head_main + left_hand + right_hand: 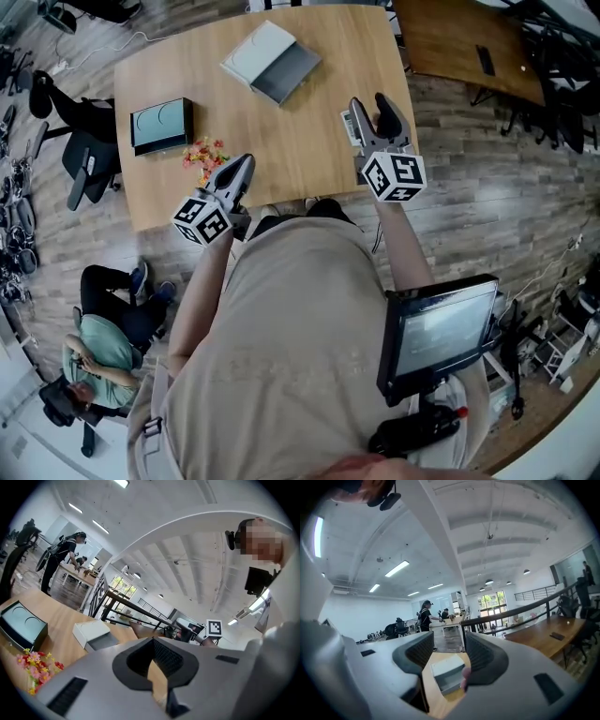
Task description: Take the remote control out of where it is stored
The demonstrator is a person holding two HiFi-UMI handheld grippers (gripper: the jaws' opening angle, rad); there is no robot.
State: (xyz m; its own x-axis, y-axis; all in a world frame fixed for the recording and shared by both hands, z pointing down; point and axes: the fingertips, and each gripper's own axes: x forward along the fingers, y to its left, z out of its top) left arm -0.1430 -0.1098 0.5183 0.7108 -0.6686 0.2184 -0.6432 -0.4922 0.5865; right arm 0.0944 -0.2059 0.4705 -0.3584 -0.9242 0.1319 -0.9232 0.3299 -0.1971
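No remote control shows in any view. A white and grey box lies at the far side of the wooden table. It also appears as the box in the left gripper view, and as the box between the jaws in the right gripper view. My left gripper hovers over the near table edge; its tips meet, with nothing held. My right gripper is raised over the table's right part and points toward the box. Its jaws stand apart with nothing between them.
A black case with two round marks sits at the table's left, with small colourful flowers beside it. A second table stands at the far right. A person sits on the floor at the left, by an office chair.
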